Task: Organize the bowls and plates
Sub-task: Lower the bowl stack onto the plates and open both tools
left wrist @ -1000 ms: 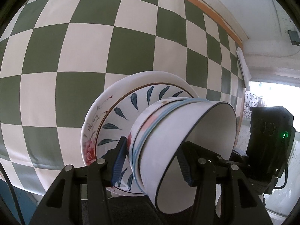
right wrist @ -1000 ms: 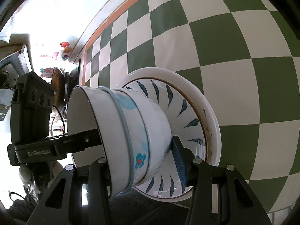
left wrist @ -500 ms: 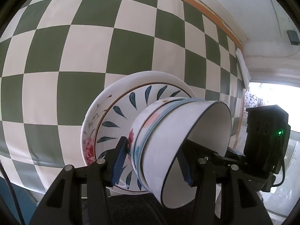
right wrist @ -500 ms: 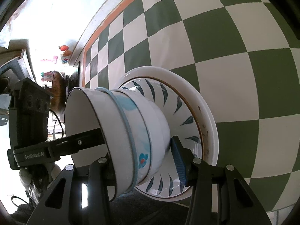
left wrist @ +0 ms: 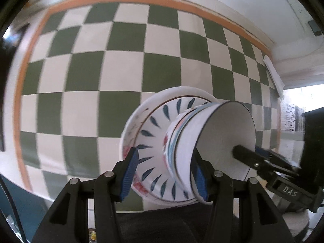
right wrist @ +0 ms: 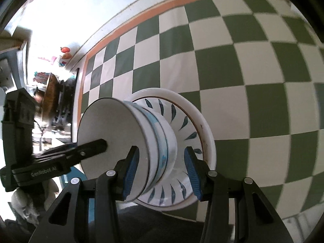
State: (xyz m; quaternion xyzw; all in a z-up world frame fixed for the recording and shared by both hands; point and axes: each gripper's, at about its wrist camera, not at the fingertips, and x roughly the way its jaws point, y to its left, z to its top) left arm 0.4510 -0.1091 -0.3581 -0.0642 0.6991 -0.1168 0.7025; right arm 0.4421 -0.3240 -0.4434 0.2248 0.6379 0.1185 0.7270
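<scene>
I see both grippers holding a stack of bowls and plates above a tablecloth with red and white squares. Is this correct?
Not quite. The tablecloth has green and white squares, not red, as both wrist views show. The rest stands: the left gripper and the right gripper each clamp the stack of bowls and plates from opposite sides.

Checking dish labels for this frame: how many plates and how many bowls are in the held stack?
Plates: 2 (floral plate, blue-leaf plate)
Bowls: 3 (dark-rimmed white bowl, blue-banded bowl, pink-flowered bowl)
Total: 5
</scene>
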